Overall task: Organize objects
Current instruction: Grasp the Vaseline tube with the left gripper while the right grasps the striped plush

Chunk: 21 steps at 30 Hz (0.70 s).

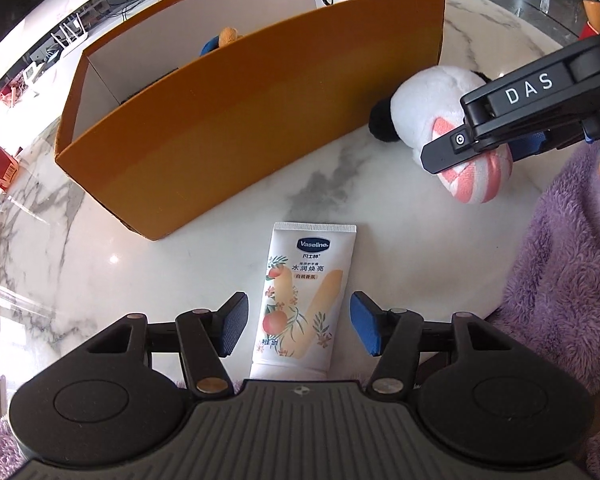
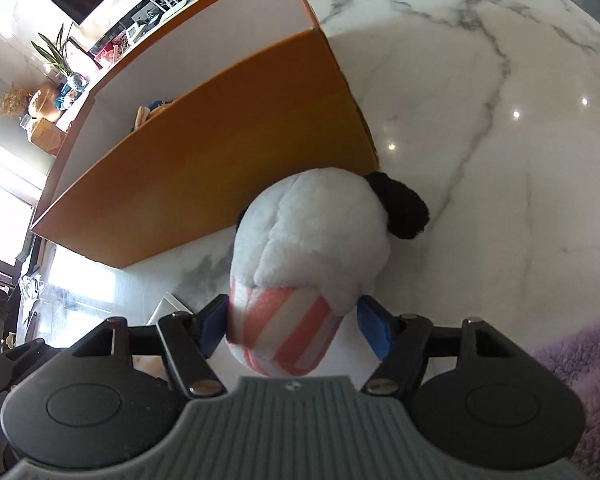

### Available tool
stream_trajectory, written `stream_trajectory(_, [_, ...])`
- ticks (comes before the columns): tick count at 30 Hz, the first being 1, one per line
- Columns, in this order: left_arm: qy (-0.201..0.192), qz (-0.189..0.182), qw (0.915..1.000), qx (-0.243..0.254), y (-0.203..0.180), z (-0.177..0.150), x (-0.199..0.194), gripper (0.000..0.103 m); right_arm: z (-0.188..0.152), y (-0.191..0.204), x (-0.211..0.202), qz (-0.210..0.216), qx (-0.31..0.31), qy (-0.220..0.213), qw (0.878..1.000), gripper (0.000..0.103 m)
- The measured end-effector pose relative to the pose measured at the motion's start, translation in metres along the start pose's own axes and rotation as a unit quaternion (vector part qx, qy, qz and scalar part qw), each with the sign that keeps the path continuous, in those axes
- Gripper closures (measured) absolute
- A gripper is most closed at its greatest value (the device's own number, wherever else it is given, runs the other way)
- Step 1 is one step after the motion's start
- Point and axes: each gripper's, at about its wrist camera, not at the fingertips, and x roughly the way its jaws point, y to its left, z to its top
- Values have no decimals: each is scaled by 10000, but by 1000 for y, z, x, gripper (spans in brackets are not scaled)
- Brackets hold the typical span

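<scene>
Between the left claw (image 1: 296,328)'s parted pads, "Vaseline" tube (image 1: 300,300), right claw (image 2: 294,330) marked "DAS", apart around plush toy (image 2: 300,256)

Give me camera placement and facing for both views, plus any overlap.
Left wrist: sits on the left gripper, looks steeply down at the Vaseline tube between its open fingers; a purple sleeve and the right gripper show.
Right wrist: sits on the right gripper, looks down at the plush toy between its fingers; whether the pads press it is unclear.
Shared: plush toy, orange box, marble table, tube corner.
</scene>
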Motion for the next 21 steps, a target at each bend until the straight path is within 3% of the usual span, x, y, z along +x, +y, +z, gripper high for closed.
stream_trajectory(1, [15, 12, 10000, 14, -1, 0, 1, 36, -1, -1, 1, 54, 15, 8, 10000, 40])
stream_trajectory(4, [72, 13, 10000, 20, -2, 0, 2, 36, -3, -3, 1, 103, 1, 15, 9999, 43])
stream_trajectory(11, [271, -121, 9995, -95, 1, -3, 7, 36, -13, 4, -3, -155, -303, 95, 9994, 44])
stream_trajectory(19, [374, -245, 9985, -319, 11, 1, 11, 36, -26, -1, -5, -154, -301, 142, 9993, 44])
stream_trajectory(21, [378, -298, 9980, -414, 14, -1, 10, 43, -27, 0, -3, -162, -316, 152, 9993, 44])
